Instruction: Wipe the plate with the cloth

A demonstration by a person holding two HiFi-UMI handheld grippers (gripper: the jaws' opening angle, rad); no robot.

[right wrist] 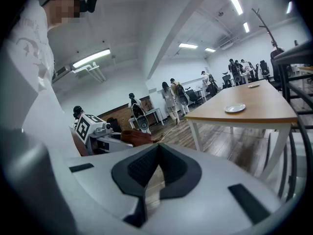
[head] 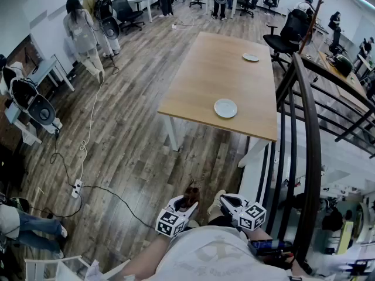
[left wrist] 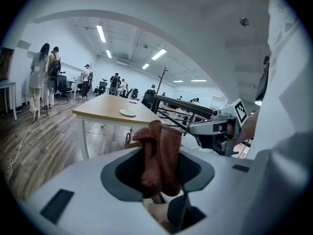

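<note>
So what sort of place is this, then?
Most likely an open-plan office or lab workspace: wheeled office chairs, a long wooden table on a wood floor, and strip lights along the ceiling, with people standing about.

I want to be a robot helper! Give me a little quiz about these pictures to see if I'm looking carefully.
1. Fill in: the table has ___ plates on it.
2. What is the left gripper holding? A: a plate. B: the cloth. C: nothing.
3. True or false: the right gripper has nothing between its jaws.

Key: 1: two. 2: B. 3: true.
</note>
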